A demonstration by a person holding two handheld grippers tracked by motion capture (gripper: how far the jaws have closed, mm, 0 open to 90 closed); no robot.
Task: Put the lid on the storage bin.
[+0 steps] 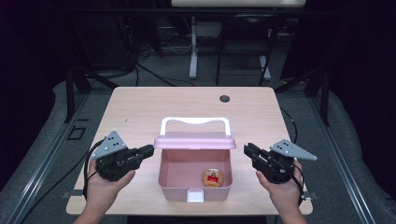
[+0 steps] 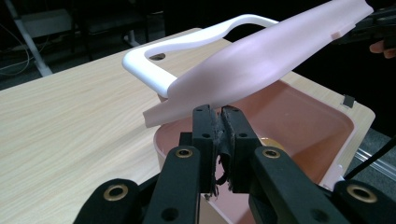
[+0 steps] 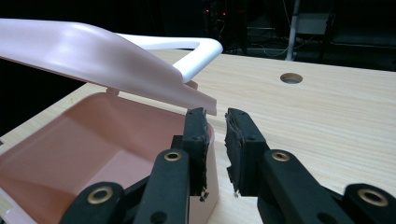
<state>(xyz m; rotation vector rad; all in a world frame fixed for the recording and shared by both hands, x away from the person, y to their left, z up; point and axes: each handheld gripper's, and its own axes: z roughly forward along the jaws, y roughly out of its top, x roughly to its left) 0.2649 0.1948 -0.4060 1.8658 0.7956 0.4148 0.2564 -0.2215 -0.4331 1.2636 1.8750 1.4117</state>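
Note:
A pink box [image 1: 162,179] stands on the table's near middle, its pink lid [image 1: 194,140] raised halfway, with a white handle [image 1: 195,120] behind it. A round gold and red item [image 1: 212,177] lies inside. My left gripper [image 1: 150,150] meets the lid's left edge; in the left gripper view its jaws [image 2: 220,112] sit nearly together, pinching the edge of the lid [image 2: 261,60]. My right gripper [image 1: 247,149] stands just off the lid's right end. In the right gripper view its jaws [image 3: 216,116] are parted, with the corner of the lid [image 3: 93,51] just above the gap, not pressed.
A white latch [image 1: 194,196] sits on the box's front wall. The wooden table [image 1: 140,112] has a round cable hole [image 1: 224,98] at the back. Dark floor, cables and table legs lie beyond the far edge. A hand holds each gripper at the near edge.

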